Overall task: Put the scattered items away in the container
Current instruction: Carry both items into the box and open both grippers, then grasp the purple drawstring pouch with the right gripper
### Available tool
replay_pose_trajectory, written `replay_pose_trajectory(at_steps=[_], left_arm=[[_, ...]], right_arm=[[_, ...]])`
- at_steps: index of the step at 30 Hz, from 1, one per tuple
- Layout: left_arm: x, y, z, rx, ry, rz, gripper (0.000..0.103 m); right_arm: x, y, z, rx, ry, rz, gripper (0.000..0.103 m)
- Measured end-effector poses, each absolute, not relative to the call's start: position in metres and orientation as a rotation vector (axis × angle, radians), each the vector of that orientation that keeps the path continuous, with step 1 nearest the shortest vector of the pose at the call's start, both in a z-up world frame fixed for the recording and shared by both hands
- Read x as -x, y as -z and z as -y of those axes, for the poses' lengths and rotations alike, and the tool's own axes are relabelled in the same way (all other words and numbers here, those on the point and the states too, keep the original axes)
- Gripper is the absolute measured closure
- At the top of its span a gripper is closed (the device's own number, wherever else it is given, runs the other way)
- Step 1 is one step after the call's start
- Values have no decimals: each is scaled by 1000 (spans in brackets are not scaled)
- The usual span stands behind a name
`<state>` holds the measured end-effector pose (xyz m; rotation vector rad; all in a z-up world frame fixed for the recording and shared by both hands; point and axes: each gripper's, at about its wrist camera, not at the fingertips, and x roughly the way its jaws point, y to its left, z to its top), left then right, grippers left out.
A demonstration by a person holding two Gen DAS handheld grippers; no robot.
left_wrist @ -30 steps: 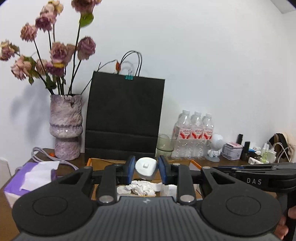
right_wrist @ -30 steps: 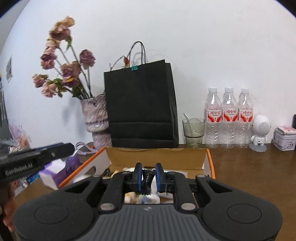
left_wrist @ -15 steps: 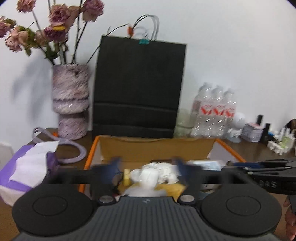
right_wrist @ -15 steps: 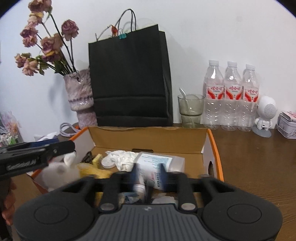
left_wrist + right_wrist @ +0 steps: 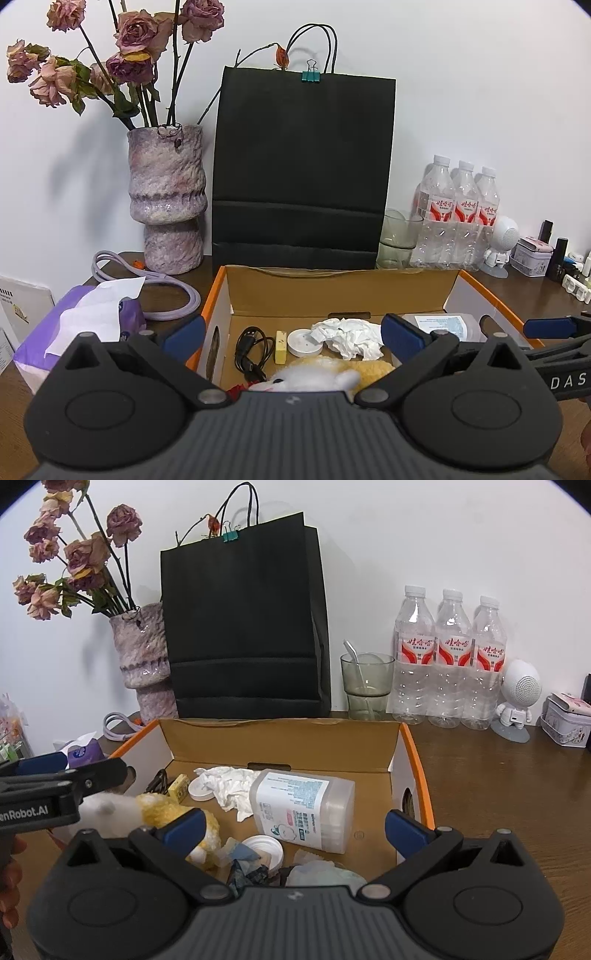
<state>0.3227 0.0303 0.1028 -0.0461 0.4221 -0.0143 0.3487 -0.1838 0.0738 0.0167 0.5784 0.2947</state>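
Box (image 5: 413, 760) holds labelled tub (image 5: 303, 808); left claw (image 5: 291, 332) "DAS", apart; right claw (image 5: 295, 825) opening, empty.

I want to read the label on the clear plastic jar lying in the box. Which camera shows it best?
The right wrist view: the jar lies on its side in full sight, label facing up. In the left wrist view, gripper fingers hide most of the jar, leaving only its top.

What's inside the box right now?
In the box: plush toy, cable, yellow block, white disc, crumpled tissue, plastic tub, lid. Near corner hidden behind grippers.
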Motion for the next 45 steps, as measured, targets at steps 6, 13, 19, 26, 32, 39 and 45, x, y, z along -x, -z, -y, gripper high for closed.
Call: replay_pose_trajectory(at_steps=[6, 13, 19, 26, 32, 39, 45], left_arm=[[-317, -106, -29, 56, 27, -427, 0], [-278, -112, -49, 67, 55, -413, 0], [-243, -95, -70, 8, 21, -472, 0], [-214, -68, -91, 56, -14, -549, 0], [-205, -54, -92, 84, -5, -577, 0], [-208, -45, -85, 96, 9, -601, 0], [-211, -42, -73, 91, 28, -613, 0]], right_arm=[[-343, -78, 182, -5, -297, -574, 0], [-306, -89, 185, 16, -354, -544, 0], [-266, -69, 173, 75, -461, -610, 0], [-242, -26, 149, 109, -539, -712, 0], [-240, -17, 146, 116, -504, -727, 15], [-242, -20, 159, 51, -520, -725, 44], [-246, -23, 171, -3, -540, -715, 90]])
